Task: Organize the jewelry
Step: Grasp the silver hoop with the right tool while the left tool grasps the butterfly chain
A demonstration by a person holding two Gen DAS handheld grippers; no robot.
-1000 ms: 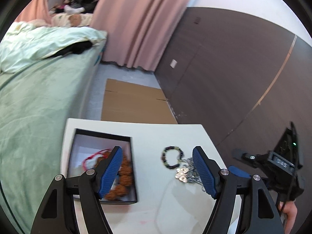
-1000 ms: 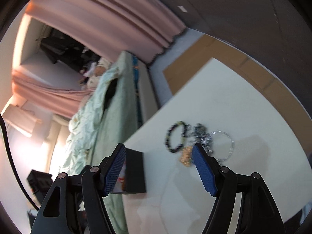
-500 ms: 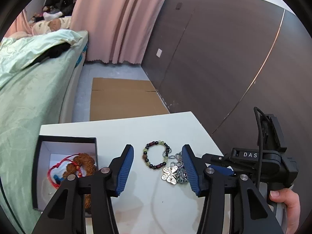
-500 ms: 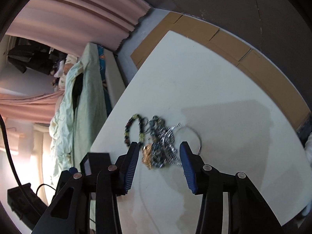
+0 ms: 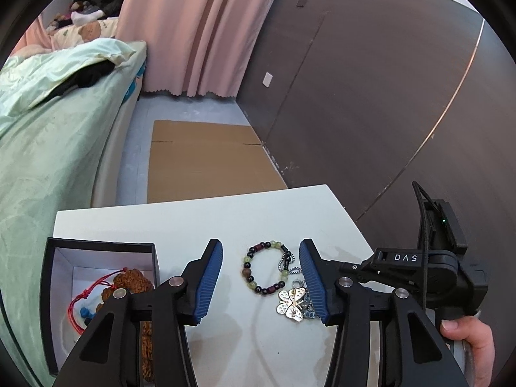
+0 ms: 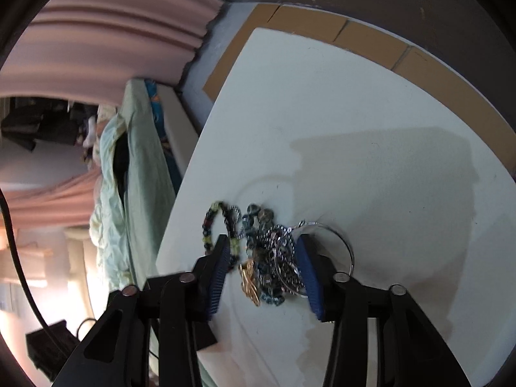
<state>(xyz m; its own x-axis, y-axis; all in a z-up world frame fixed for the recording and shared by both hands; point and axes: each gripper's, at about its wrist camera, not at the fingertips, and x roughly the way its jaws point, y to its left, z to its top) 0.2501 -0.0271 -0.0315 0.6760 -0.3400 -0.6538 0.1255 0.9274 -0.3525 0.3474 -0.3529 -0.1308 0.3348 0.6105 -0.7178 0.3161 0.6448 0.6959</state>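
Observation:
A beaded bracelet (image 5: 265,267) of dark and green beads lies on the white table (image 5: 200,222). Beside it is a tangled pile with a silver butterfly pendant (image 5: 292,301) and chains. My left gripper (image 5: 261,277) is open and hovers over the bracelet. An open black box (image 5: 96,248) at the left holds a brown bead string with red cord (image 5: 124,285). My right gripper (image 6: 262,269) is open, low over the table, its fingers straddling the tangled pile (image 6: 271,258). The bracelet (image 6: 214,225) lies just left of that pile, and a thin silver hoop (image 6: 345,242) to the right.
A bed with green bedding (image 5: 48,148) runs along the table's left side. Flat cardboard (image 5: 206,161) lies on the floor beyond the table. A dark wall panel (image 5: 371,113) stands at the right. The person's hand (image 5: 467,338) holds the right gripper's handle.
Both grippers have narrowed somewhat but stay open. My left gripper swung right from the box to above the bracelet. My right gripper dropped closer until its fingers bracket the pile.

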